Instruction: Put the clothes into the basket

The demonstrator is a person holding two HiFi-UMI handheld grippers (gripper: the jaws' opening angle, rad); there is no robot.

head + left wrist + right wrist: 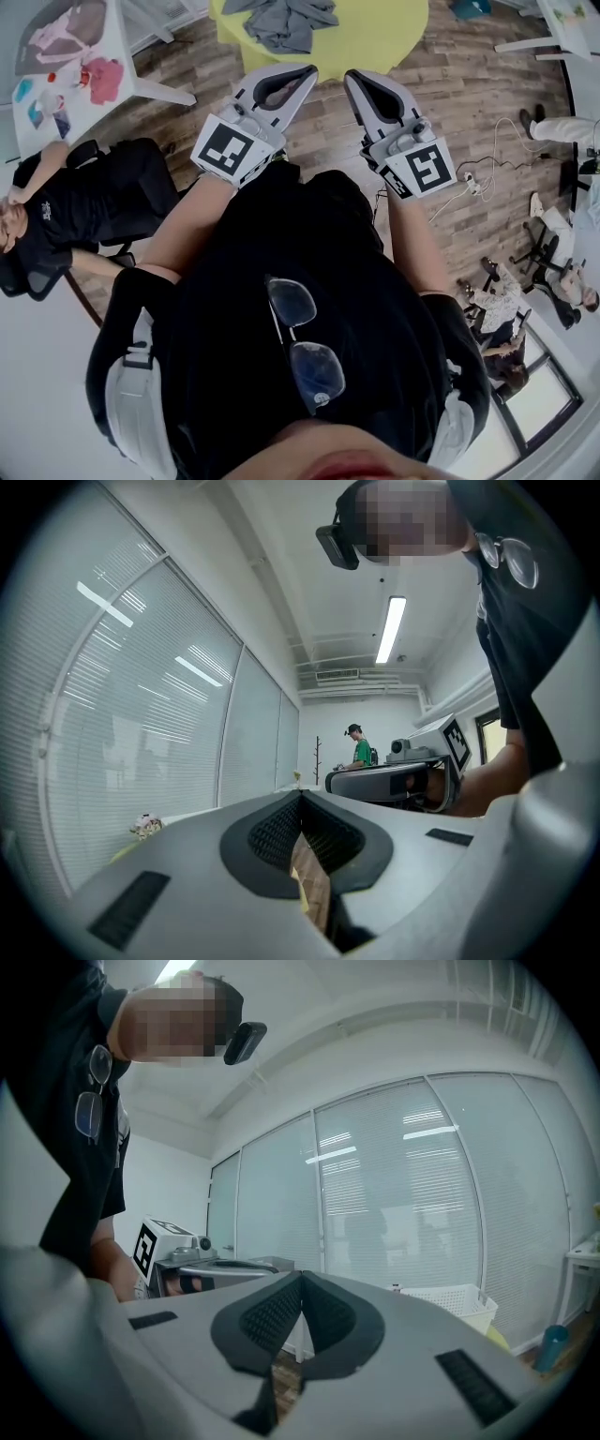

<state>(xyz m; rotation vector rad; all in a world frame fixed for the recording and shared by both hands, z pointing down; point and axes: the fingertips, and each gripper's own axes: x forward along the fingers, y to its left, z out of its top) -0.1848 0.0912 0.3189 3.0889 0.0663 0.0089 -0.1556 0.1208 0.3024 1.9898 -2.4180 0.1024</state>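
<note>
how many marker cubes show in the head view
2. One marker cube sits on the left gripper, the other on the right gripper. None looks hidden.

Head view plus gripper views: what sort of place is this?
Probably an office or lab room. It has a wood-look floor, glazed walls with blinds, a ceiling strip light, and a person in an office chair. A round yellow table holds the clothes; a white basket sits before the glass.
</note>
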